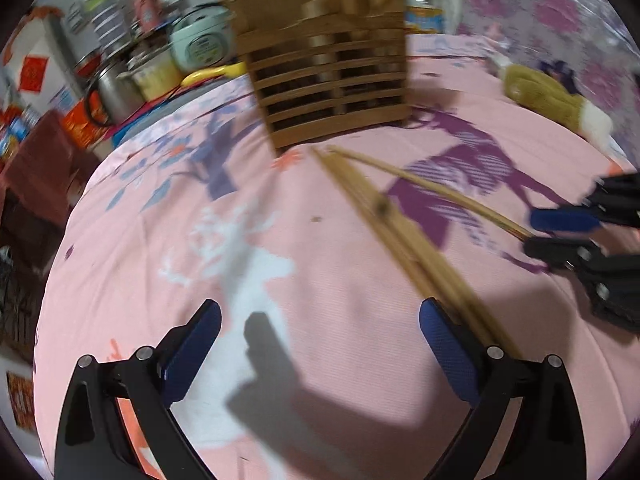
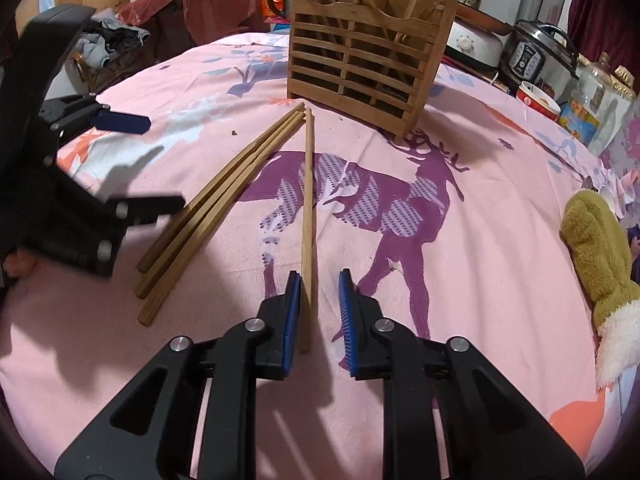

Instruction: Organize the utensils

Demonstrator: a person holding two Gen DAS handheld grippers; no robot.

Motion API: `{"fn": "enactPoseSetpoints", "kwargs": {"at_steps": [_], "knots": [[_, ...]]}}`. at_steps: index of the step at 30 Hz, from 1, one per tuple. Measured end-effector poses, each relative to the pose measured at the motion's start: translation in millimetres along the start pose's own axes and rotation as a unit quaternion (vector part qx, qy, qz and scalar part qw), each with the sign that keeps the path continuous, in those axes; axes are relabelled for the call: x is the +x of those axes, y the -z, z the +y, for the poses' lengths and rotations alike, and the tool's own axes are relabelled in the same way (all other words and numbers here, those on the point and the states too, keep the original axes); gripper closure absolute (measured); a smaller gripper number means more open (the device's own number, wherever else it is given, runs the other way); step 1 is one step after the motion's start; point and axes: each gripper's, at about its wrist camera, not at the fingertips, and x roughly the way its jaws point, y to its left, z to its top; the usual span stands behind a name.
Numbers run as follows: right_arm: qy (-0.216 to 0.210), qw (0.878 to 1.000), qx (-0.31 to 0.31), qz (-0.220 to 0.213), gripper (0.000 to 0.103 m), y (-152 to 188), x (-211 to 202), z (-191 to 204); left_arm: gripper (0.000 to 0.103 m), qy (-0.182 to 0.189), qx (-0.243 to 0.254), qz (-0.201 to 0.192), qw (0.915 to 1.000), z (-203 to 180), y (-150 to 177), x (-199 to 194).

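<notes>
A slatted wooden utensil holder (image 2: 366,66) stands on the pink tablecloth (image 2: 480,264) with several chopsticks in it; it also shows in the left wrist view (image 1: 328,80). Three chopsticks (image 2: 224,204) lie together on the cloth. A single chopstick (image 2: 307,216) lies apart, its near end between the fingers of my right gripper (image 2: 318,292), which is open around it. My left gripper (image 1: 320,328) is open and empty, its right finger beside the chopstick bundle (image 1: 400,232). The right gripper shows in the left wrist view (image 1: 560,232) at the single chopstick's (image 1: 440,192) end.
A plush toy (image 2: 596,260) lies at the right edge of the table. Rice cookers (image 2: 536,56), a bowl (image 2: 538,100) and bottles (image 2: 592,100) stand behind the holder. More pots and clutter (image 1: 120,68) crowd the far left in the left wrist view.
</notes>
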Motion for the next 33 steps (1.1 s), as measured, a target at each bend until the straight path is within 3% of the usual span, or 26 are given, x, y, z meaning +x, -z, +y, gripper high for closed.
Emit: {"fn": "enactPoseSetpoints", "kwargs": {"at_steps": [3,7,12,15,19,21,24,29,33], "knots": [[0.005,1.000,-0.003,0.000,0.097,-0.8,-0.3,1.6,0.005,-0.011,0.028,-0.001,0.9995,-12.8,2.3,0.1],[0.010,1.000,-0.008,0.003,0.097,-0.8,1.8,3.7,0.005,-0.010,0.018,0.000,0.9998,-6.0,1.2,0.0],[0.003,1.000,-0.001,0.004,0.096,-1.3,2.7,1.2,0.005,0.030,0.012,-0.028,0.9991,-8.2,-1.5,-14.0],[0.006,1.000,-0.003,0.003,0.096,-1.3,2.6,2.4,0.004,0.022,0.039,-0.016,0.9989,-23.1,-1.0,-5.5],[0.000,1.000,0.003,0.004,0.095,-1.3,3.0,1.0,0.004,0.015,0.014,-0.004,0.9998,-6.4,-0.5,-2.0],[-0.002,1.000,0.004,0.004,0.095,-1.2,3.0,0.2,0.004,-0.027,-0.004,0.014,0.9995,8.8,0.7,6.9],[-0.002,1.000,0.003,0.005,0.095,-1.5,3.0,0.4,0.005,-0.026,-0.036,0.015,0.9989,25.2,0.3,5.3],[0.001,1.000,0.000,0.005,0.095,-1.6,3.0,0.8,0.006,0.029,-0.013,-0.016,0.9994,5.9,-2.8,-9.8],[0.002,1.000,-0.002,0.005,0.095,-1.4,3.1,0.9,0.004,0.028,0.022,-0.011,0.9993,-17.9,-3.3,-3.1]]}}
